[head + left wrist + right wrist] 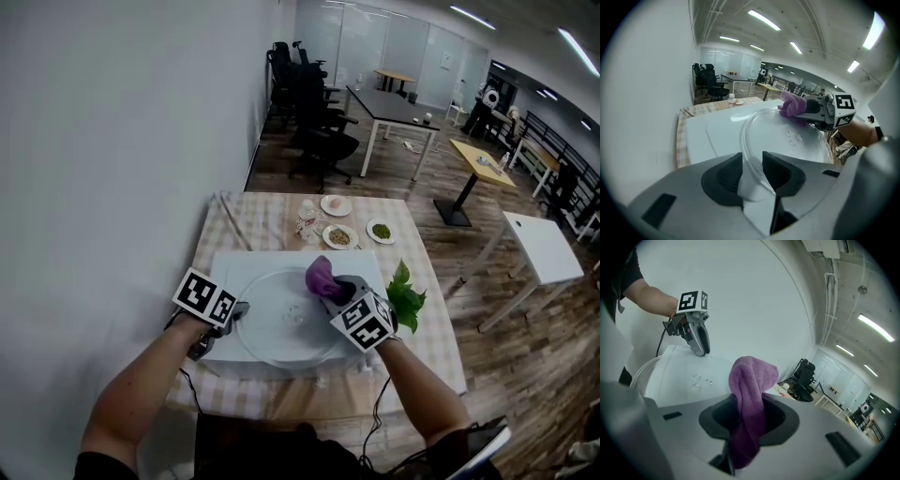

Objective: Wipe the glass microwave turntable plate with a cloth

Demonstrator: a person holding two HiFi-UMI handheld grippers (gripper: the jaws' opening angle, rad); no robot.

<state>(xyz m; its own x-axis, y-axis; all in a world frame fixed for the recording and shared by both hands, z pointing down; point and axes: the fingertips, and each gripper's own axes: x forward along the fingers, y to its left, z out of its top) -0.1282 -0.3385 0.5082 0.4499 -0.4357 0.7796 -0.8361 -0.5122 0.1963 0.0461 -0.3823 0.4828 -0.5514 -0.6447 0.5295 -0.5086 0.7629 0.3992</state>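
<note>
Left claw pinches the left rim of the glass turntable plate, which lies on a white board on the table. Right claw grips a purple cloth over the plate's far-right edge.

Head view stares steeply down from behind the left hand-held gripper and right hand-held gripper. Each gripper view sits close behind its jaws, facing the other across the shared plate.

Open-plan office.
Black swivel chairs, long desks, glass partitions and ceiling strip lights, well beyond the jaws.
</note>
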